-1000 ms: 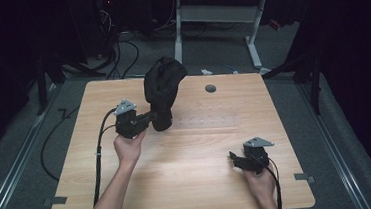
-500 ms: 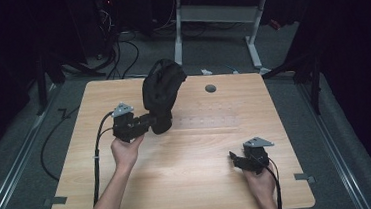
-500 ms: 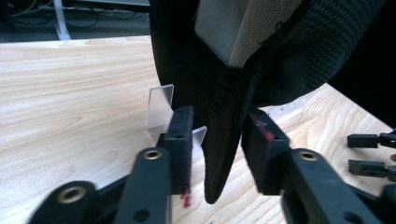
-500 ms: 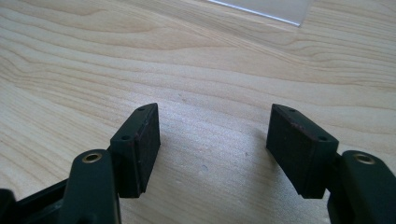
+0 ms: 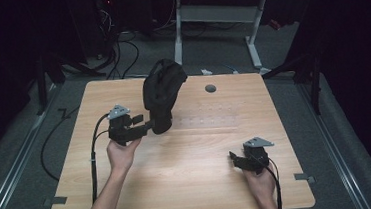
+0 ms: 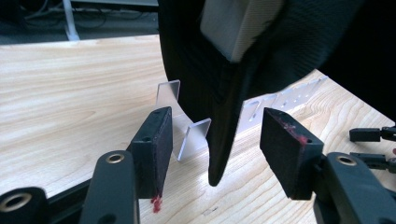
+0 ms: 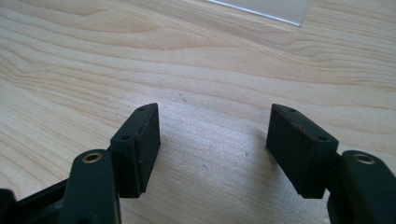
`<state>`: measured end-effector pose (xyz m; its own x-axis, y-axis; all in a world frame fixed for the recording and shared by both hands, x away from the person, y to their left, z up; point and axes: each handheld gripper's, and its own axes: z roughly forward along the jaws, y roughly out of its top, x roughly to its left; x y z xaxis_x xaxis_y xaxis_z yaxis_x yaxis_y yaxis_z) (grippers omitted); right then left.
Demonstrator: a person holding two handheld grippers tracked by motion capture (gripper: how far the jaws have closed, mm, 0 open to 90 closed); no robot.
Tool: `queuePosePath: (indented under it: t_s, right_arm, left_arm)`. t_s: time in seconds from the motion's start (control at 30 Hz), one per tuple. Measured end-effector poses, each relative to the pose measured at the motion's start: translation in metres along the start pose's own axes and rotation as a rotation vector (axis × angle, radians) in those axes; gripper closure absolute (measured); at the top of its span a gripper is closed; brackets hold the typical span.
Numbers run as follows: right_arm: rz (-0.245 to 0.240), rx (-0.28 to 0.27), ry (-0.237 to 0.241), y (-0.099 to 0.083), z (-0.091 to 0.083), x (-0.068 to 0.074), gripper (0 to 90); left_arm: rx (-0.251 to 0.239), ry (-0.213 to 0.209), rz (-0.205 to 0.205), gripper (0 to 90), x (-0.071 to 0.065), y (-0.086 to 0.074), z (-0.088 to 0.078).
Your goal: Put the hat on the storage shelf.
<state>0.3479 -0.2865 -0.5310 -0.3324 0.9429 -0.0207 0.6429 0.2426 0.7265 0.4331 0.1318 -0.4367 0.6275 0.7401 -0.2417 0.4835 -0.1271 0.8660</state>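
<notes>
A black cap (image 5: 162,93) hangs on a clear plastic stand (image 6: 194,140) at the middle back of the wooden table (image 5: 202,148). My left gripper (image 5: 147,126) reaches in from the cap's left at its lower edge. In the left gripper view the cap's brim (image 6: 219,140) hangs between the jaws of the left gripper (image 6: 215,149). Both pads stand clear of it, and the jaws have just been opening. My right gripper (image 5: 234,160) rests low at the table's front right, and the right gripper view shows the gripper (image 7: 212,144) open over bare wood.
The stand's clear base plate (image 5: 209,118) lies flat to the right of the cap. A round grey grommet (image 5: 210,88) sits near the table's back edge. Cables (image 5: 56,140) trail off the left side, and a white desk frame (image 5: 216,17) stands behind.
The left jaws have opened off the cap's lower edge, and the left hand has drawn back slightly. The cap stays on its stand. The right gripper has not moved.
</notes>
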Motion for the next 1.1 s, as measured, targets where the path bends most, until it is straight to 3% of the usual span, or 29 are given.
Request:
queuePosePath:
  t_s: [0.2, 1.1]
  right_arm:
    - [0.000, -0.001, -0.001, 0.000, 0.000, 0.000, 35.2]
    - [-0.002, -0.002, 0.002, 0.000, 0.000, 0.000, 36.3]
  left_arm:
    - [-0.011, 0.016, 0.020, 44.5, -0.003, -0.001, -0.012]
    - [-0.034, 0.045, -0.017, 42.5, 0.006, -0.022, -0.055]
